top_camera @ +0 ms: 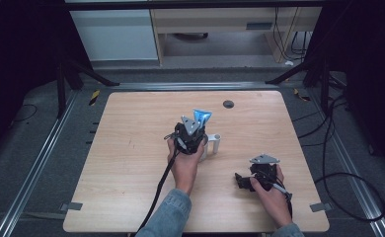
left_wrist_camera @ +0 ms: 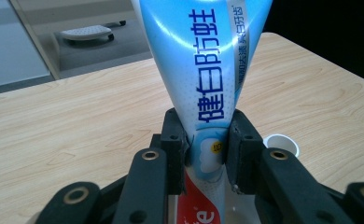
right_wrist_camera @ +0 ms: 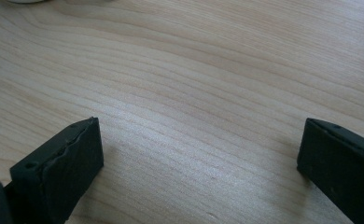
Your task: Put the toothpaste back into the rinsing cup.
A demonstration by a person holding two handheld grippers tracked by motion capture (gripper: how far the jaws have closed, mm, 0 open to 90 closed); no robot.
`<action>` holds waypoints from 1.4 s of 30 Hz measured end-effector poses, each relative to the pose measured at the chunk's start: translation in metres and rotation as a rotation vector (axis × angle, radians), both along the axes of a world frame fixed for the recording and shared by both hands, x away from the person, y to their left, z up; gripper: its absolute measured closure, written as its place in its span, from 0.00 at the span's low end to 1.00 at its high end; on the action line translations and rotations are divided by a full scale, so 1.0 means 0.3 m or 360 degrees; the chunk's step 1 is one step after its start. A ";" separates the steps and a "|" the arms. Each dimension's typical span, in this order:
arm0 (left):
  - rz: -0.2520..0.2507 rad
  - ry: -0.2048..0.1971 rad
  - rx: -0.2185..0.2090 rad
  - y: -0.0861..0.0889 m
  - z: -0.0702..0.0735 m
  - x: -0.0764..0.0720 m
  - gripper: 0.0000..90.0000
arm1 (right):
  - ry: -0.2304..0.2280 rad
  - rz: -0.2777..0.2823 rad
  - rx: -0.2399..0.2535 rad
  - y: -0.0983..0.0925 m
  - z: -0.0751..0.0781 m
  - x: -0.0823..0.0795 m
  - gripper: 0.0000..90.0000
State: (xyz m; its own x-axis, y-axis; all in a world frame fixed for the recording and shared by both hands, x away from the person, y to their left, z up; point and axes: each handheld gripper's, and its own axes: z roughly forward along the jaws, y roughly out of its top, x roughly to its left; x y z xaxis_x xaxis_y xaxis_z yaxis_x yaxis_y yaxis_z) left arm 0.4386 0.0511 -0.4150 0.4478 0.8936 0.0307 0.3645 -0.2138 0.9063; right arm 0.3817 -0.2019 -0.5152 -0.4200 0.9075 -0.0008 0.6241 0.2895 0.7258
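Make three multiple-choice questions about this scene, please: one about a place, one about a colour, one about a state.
1. Where is the white cup?
A. On the table beside the left gripper
B. On the floor
C. Between the jaws of the right gripper

2. What is the main colour of the toothpaste tube?
A. Green
B. Light blue
C. Yellow

3. How does the right gripper stand?
A. Shut on the tube
B. Shut on the cup
C. Open with nothing held

Answers: 1 A, the cup stands on the wooden table next to the left gripper. 2 B, the tube is light blue with dark blue writing. 3 C, its jaws stand wide apart over bare wood.
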 end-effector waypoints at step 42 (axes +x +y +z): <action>0.0002 0.0055 -0.0011 -0.004 0.012 0.020 0.61 | 0.0000 -0.0001 0.0001 0.000 0.000 0.000 0.01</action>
State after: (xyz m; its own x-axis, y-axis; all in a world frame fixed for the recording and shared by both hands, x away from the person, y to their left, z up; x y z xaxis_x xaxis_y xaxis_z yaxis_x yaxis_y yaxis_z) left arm 0.4447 0.0499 -0.4114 0.4475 0.8942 0.0092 0.3957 -0.2073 0.8947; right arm 0.3817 -0.2018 -0.5152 -0.4194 0.9078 -0.0003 0.6242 0.2886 0.7260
